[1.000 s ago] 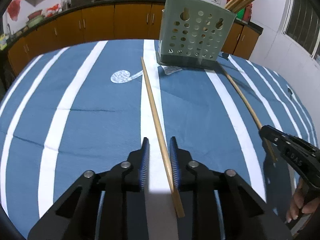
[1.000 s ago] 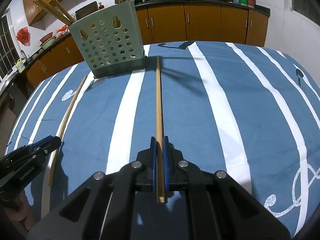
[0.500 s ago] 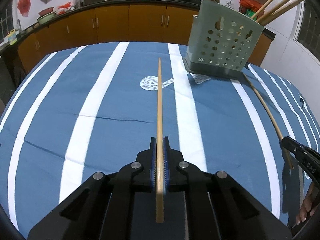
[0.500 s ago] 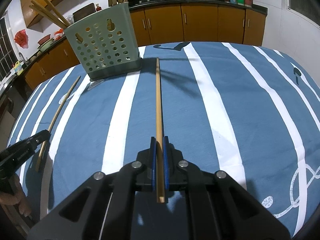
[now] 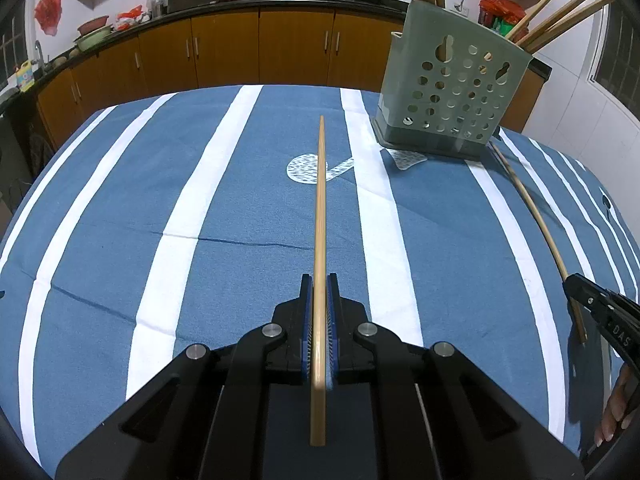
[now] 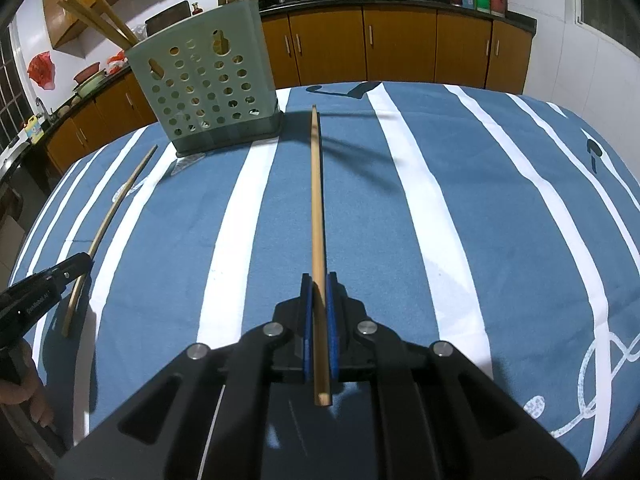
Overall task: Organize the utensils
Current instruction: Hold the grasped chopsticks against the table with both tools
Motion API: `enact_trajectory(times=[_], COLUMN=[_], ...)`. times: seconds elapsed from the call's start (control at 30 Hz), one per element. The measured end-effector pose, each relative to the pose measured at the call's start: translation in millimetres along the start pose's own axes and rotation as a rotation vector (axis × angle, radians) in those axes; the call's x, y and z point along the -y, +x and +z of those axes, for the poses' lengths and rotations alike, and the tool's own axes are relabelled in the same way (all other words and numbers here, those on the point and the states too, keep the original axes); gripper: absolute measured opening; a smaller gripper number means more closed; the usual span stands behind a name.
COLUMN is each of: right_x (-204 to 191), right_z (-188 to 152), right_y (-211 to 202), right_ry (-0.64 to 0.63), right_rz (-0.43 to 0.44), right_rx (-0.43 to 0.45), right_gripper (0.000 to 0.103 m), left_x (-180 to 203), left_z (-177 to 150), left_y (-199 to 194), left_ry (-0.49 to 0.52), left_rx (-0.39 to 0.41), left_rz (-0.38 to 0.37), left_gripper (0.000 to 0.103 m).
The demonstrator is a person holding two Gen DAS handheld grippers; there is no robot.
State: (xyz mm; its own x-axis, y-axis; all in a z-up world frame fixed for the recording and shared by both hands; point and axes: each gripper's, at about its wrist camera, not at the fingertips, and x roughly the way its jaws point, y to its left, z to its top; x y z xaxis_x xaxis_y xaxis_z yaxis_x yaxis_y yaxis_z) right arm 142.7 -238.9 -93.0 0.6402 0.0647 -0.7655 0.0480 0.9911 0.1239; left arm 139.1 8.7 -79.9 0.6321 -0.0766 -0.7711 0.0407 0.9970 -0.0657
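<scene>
**Two chopsticks pinched, holder waiting**

The left gripper pinches one chopstick; the right gripper pinches another. The holder stands upper right on the table. Long sticks could swing, missing the opening. Its rim and inside are hidden.

- Left claw: matte black angular arms, silver round screws, blue ribbed pads.
- Right claw: same black build, white lettering along its side.
</scene>
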Motion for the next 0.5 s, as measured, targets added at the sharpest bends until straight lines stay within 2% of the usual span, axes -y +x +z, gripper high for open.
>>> enact_trajectory(times=[0.5], right_x=[-1.5], right_z=[-0.9], right_y=[-0.4], right_ry=[-0.02], right_rz=[-0.013], right_rx=[0.009], right_gripper=[0.009], left_x=[-0.3], left_z=[-0.2], left_y=[0.3], left_ry=[0.001], left_rx=[0.0], left_rz=[0.0], left_gripper=[0.008])
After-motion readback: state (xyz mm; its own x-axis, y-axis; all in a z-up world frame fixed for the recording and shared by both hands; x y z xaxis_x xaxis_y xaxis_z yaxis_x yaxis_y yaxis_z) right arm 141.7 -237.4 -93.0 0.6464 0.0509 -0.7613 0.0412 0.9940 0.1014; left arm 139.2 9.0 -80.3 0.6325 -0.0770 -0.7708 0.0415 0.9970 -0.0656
